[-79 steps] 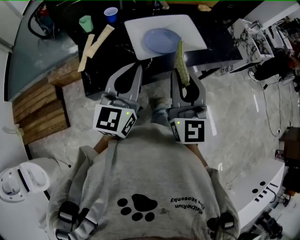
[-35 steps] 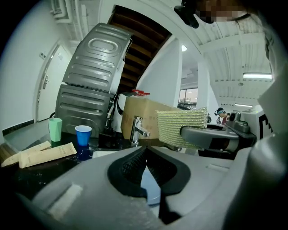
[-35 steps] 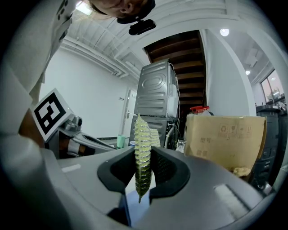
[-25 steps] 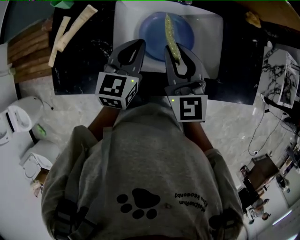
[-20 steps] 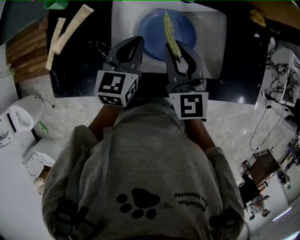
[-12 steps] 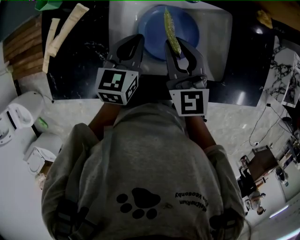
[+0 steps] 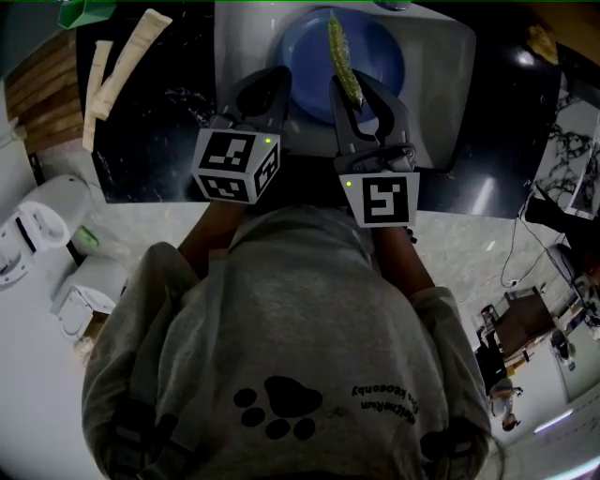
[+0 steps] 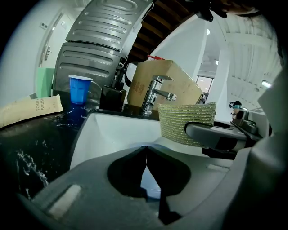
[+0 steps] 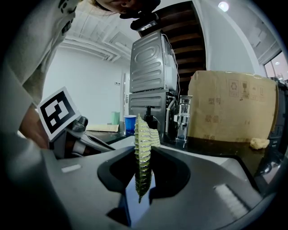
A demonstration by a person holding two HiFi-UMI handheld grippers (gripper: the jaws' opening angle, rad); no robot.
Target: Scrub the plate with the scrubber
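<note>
Beige paper packets (image 7: 120, 58) are lying on the black desk (image 7: 169, 122) at 10 o'clock in the head view. A green cup (image 7: 87, 11) is sitting just past them at 11 o'clock, cut by the frame edge.

The left tongs (image 7: 272, 82) are reaching over the near rim of the white sink (image 7: 436, 80). Their jaws are pressing together tip to tip and gripping nothing. In the left gripper view a blue cup (image 8: 80, 90) is standing on the desk at 10 o'clock, and a sliver of blue is showing through the gap under the closed tips.

The blue plate (image 7: 380, 47) is lying in the sink at 12 o'clock in the head view, just ahead of both tongs. The green-yellow scrubber (image 7: 343, 56) is stretching over it, pointing toward 12 o'clock.

The right tongs (image 7: 358, 92) are clamping the scrubber's near end. In the right gripper view it is standing edge-on between the jaws. A faucet (image 9: 182, 119) is rising behind it at 1 o'clock, and a cardboard box (image 9: 231, 108) is sitting at 2 o'clock.

Three seconds back, both tongs were hanging over the floor, short of the desk's edge, with the plate well ahead. Since then they have been coming forward and down. Over the last second the sink and plate have been growing and sliding toward the top edge of the head view. The grip on the scrubber is staying the same, and the left jaws are staying closed.
</note>
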